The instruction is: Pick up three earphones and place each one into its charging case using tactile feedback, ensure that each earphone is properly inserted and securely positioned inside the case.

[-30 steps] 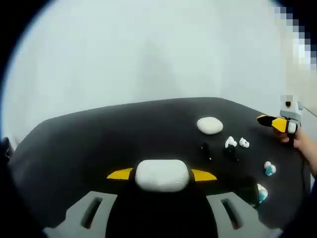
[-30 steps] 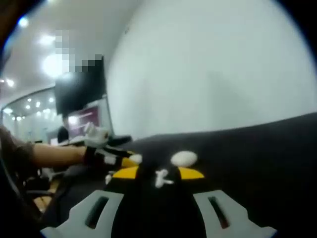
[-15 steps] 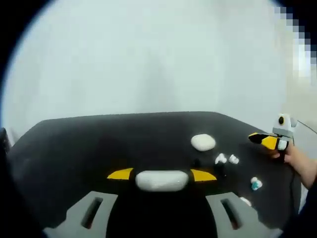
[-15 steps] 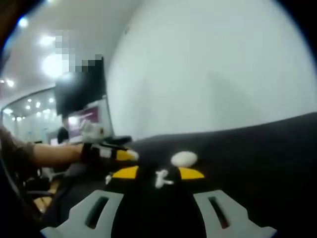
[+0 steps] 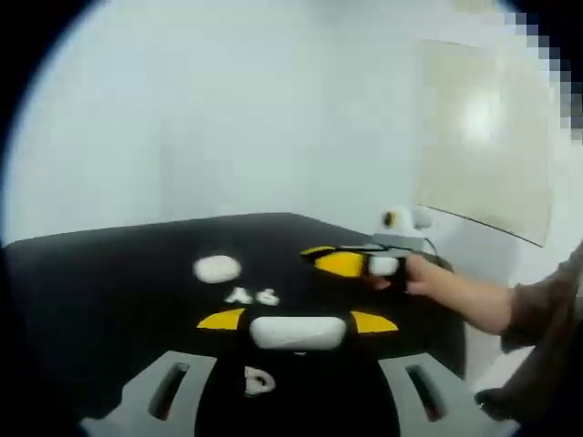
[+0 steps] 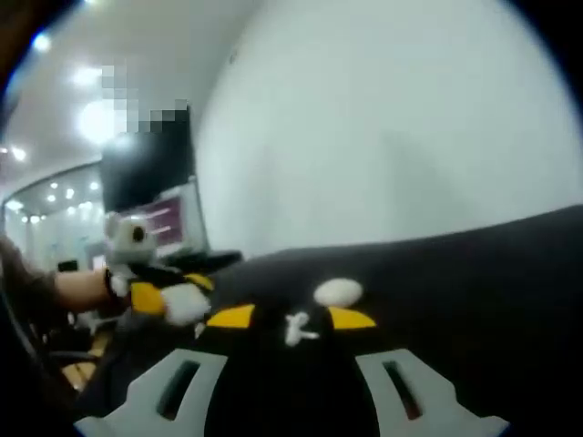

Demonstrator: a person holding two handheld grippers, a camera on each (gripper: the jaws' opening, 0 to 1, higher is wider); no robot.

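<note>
Black table [image 5: 109,273]; white wall [image 6: 392,118]; monitor [image 6: 150,187] behind

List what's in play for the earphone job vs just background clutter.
In play:
- white charging case held in the left gripper
- white earphone held in the right gripper
- second white case on the black table
- loose earphones

Background:
- monitor
- whiteboard

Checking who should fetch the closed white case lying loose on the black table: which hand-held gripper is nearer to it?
Probably right. The right hand-held gripper, pinching an earphone, points at the closed white case just beyond its tips. The left hand-held gripper holds another case, off to one side.
</note>
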